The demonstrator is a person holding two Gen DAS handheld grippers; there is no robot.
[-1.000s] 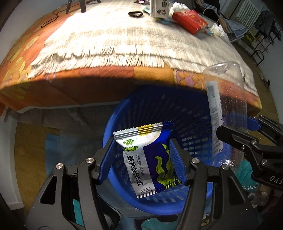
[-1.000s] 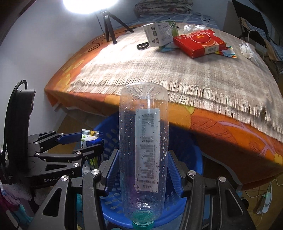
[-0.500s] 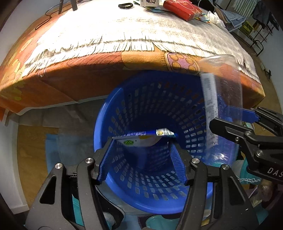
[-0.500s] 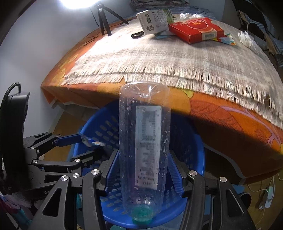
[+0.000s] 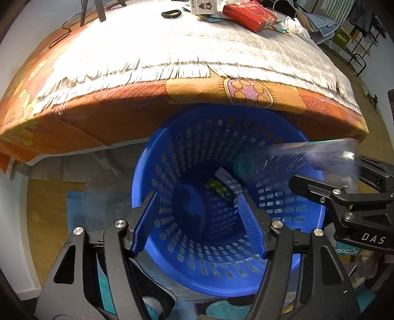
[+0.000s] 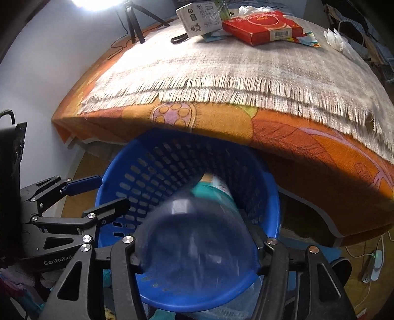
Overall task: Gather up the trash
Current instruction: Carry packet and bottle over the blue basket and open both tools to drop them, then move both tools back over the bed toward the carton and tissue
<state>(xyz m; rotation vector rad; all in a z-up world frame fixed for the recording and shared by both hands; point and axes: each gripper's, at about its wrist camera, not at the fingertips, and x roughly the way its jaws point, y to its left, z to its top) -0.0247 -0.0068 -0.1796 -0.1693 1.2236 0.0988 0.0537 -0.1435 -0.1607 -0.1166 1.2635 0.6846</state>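
Observation:
A blue perforated basket (image 5: 172, 157) stands on the floor under the table edge; it also shows in the right wrist view (image 6: 138, 172). My left gripper (image 5: 197, 221) is open and empty over the basket. The blue-and-white snack packet (image 5: 221, 182) lies at the basket's bottom. A clear plastic bottle (image 6: 197, 243) with a teal cap (image 6: 211, 194) sits between my right gripper's fingers (image 6: 197, 256), tipped cap-first into the basket and blurred. In the left wrist view the bottle (image 5: 307, 160) slants in from the right gripper (image 5: 344, 177). Whether the jaws still grip it is unclear.
The table (image 6: 221, 73) carries a fringed grey cloth over an orange cover. At its far side lie a red box (image 6: 261, 27), a white carton (image 6: 197, 17), a black hair tie (image 5: 170, 13), crumpled tissue (image 6: 337, 39) and a tripod (image 6: 133, 22).
My left gripper opened and the snack packet dropped into the basket. The bottle swung from upright to cap-first into the basket.

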